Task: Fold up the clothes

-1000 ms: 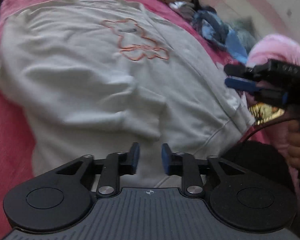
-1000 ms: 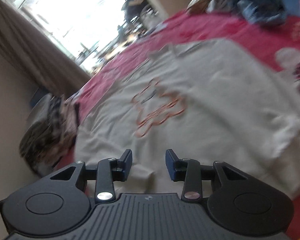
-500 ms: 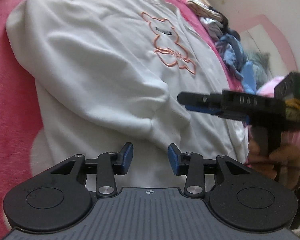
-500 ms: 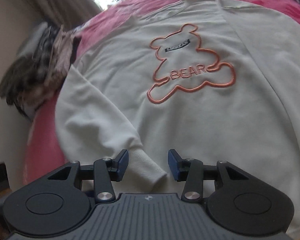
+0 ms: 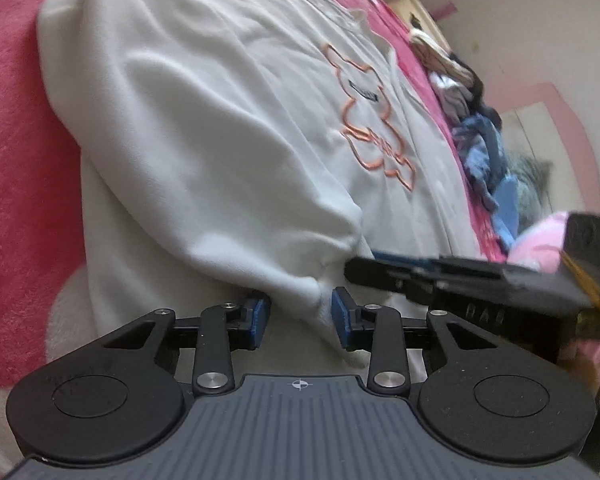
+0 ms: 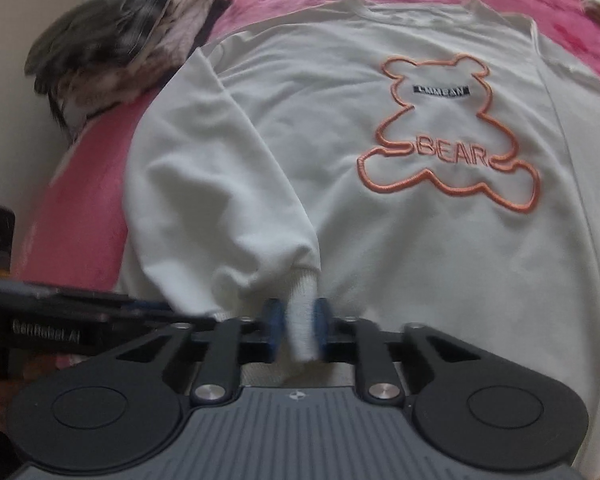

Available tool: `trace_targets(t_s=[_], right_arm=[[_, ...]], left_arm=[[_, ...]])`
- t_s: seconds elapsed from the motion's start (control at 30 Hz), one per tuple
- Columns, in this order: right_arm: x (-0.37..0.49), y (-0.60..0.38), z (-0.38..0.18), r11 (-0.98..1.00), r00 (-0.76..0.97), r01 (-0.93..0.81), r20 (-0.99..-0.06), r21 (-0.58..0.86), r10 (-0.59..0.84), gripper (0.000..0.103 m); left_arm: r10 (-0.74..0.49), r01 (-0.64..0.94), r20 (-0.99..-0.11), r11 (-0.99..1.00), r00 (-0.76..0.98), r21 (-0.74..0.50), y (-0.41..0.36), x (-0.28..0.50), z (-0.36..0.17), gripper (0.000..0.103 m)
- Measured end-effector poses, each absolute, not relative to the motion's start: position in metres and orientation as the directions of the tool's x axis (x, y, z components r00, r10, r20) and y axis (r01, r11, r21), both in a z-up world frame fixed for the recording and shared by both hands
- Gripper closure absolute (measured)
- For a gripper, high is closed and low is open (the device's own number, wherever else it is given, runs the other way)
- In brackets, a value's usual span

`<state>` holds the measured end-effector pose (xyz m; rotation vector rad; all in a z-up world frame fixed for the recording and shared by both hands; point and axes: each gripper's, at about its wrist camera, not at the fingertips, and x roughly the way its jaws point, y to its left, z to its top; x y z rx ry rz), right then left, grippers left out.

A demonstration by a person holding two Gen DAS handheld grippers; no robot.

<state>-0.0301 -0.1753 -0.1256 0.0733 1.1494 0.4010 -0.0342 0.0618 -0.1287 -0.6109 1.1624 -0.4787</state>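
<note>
Nearest in the right wrist view, the right tool [image 6: 296, 326] has its 2 blue pads clamped on the ribbed cuff [image 6: 303, 312] of the white sweatshirt [image 6: 380, 240]. In the left wrist view the left tool [image 5: 300, 316] is closing, sleeve fabric between its pads, which do not yet press on it. The sweatshirt lies front-up, orange bear outline [image 6: 448, 136] showing, on a bed with a pink blanket [image 5: 20, 160]. Farther off, a heap of checked cloth [image 6: 120, 40] sits left, blue clothes [image 5: 484, 152] right, cream walls [image 5: 540, 20] behind.
</note>
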Motion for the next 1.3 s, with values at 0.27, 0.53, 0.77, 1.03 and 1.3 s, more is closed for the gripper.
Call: trace_targets(t_s=[0.27,0.53,0.77,1.03,1.3], right_arm=[[-0.057,-0.202,-0.106,0.938,0.388,-0.152,-0.854,0.311,0.346,0.099],[-0.105,-0.216,-0.093,0.919,0.342,-0.072,-0.856,0.388,0.388,0.099],[-0.133,-0.176,-0.105,0.901,0.248,-0.158,-0.867,0.403,0.432,0.099],[-0.151,-0.156,-0.102,0.884,0.206,-0.180,-0.862,0.432,0.464,0.099],[-0.150,-0.150,-0.113,0.876,0.164,-0.155,-0.863,0.456,0.478,0.099]], left_arm=[[-0.696,0.134,-0.658,0.709,0.287,-0.692,0.052,-0.029,-0.116,0.090],[-0.736,0.251,-0.663,0.673,0.138,-0.695,0.047,-0.043,-0.106,0.091],[-0.676,0.277,-0.735,0.718,0.057,-0.639,0.063,-0.060,-0.113,0.093],[-0.662,0.326,-0.749,0.715,0.033,-0.618,0.078,-0.074,-0.106,0.094],[-0.627,0.361,-0.778,0.732,0.026,-0.578,0.088,-0.085,-0.113,0.094]])
